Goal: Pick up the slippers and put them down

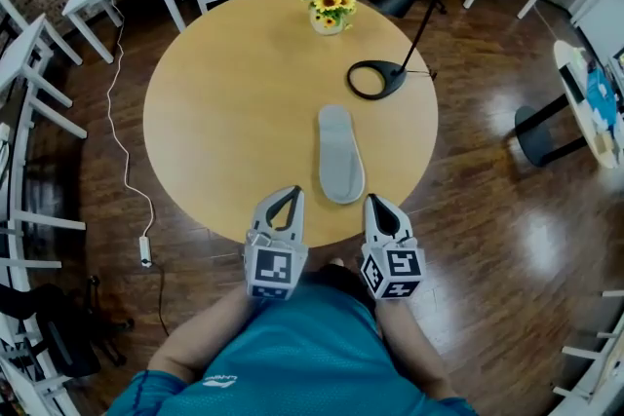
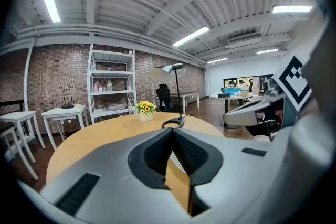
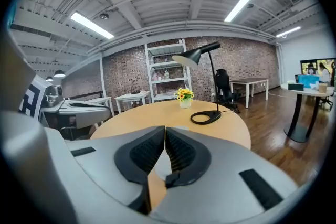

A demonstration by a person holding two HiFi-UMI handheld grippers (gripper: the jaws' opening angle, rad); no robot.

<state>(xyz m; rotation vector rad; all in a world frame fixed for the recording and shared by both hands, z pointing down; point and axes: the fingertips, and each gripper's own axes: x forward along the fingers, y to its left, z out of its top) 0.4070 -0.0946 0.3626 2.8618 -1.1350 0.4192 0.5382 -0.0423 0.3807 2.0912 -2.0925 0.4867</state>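
The left gripper [image 1: 293,193] hovers at the near edge of the round table [image 1: 224,122], its jaws pressed together and empty. The grey slipper [image 1: 339,156] lies flat just ahead and to its right. The right gripper [image 1: 371,200], beside the slipper's heel, has its jaws all but closed on nothing.

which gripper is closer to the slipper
Right. The right gripper sits just beside the near end of the slipper; the left gripper is farther off on its other side.
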